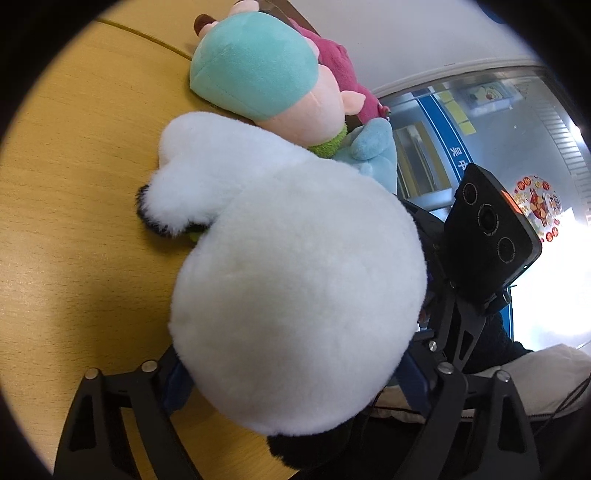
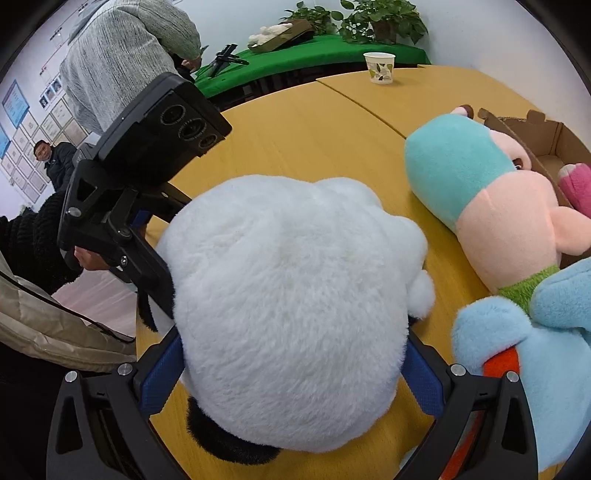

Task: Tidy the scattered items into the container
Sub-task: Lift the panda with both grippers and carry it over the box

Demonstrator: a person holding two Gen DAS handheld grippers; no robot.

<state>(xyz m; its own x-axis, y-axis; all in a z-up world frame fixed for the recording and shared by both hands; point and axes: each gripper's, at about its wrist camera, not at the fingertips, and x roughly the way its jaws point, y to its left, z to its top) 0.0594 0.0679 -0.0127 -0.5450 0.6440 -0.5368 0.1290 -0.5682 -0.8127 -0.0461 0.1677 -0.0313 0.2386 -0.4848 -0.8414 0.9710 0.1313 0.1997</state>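
A big white plush panda (image 1: pixel 295 266) with black limbs lies on the yellow wooden table (image 1: pixel 74 166). My left gripper (image 1: pixel 295 384) has its blue pads pressed on both sides of the panda's round body. From the other side, my right gripper (image 2: pixel 293 373) clamps the same white panda (image 2: pixel 288 295). Just beyond lies a pink doll in a teal cap (image 2: pixel 461 162), with a light blue plush (image 2: pixel 554 332) against it. A brown cardboard box (image 2: pixel 554 147) at the far right holds a magenta plush (image 2: pixel 578 181). The teal-capped doll (image 1: pixel 255 66) hides most of the box in the left wrist view.
A paper cup (image 2: pixel 379 68) stands on the far part of the table. A person in a grey sweater (image 2: pixel 122 55) stands past the table's edge, another person (image 2: pixel 55 158) farther back. A green-covered table with potted plants (image 2: pixel 384 22) lines the back wall.
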